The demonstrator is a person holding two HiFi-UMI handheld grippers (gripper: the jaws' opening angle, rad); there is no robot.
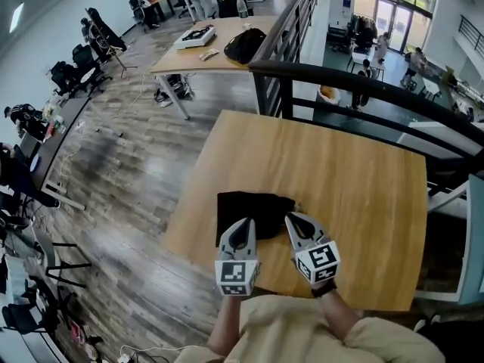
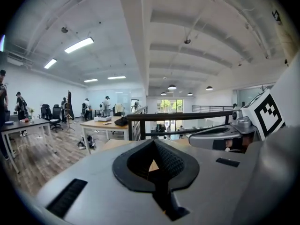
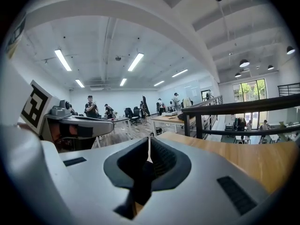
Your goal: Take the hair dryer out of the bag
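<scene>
Black bag is laid on the table, just ahead of left hand-held gripper and right hand-held gripper, both clenched empty. Hair dryer unseen, judged inside; fabric alone may be pinched.

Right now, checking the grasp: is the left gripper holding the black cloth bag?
No: the left gripper is shut and empty, and the black cloth bag lies on the wooden table.

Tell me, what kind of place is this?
Probably an open-plan office or workshop on an upper level: wooden work tables, office chairs along the wall, and a black railing overlooking people on a lower floor.
</scene>
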